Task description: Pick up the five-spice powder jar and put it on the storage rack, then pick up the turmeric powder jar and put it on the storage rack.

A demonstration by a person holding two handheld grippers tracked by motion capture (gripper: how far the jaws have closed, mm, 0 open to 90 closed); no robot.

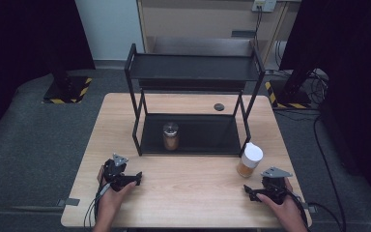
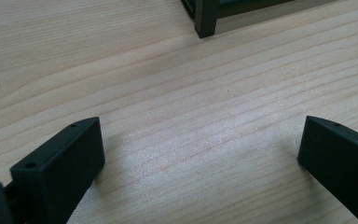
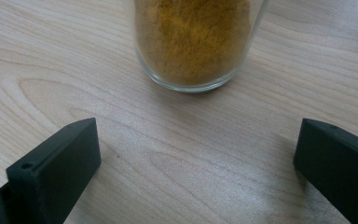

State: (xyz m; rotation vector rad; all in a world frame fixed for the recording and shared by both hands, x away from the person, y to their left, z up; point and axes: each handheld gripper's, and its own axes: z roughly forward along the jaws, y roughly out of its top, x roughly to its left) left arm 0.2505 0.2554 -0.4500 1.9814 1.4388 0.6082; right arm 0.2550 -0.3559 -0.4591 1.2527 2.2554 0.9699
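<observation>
Jars: 2. White-lidded jar (image 1: pixel 249 160) of orange powder stands on table (image 1: pixel 188 193) at 4 o'clock, just outside rack (image 1: pixel 193 101); metal-lidded jar (image 1: pixel 170 136) on rack's lower shelf, centre-left.
Rack: 1, black, two shelves, at 12 o'clock.
Grippers: 2. Right gripper (image 3: pixel 196 158) at 5 o'clock, jaws spread, jar base ahead. Left gripper (image 2: pixel 200 154) at 7 o'clock, jaws spread, nothing between.
Small dark disc (image 1: pixel 219 107): 1, behind rack.
</observation>
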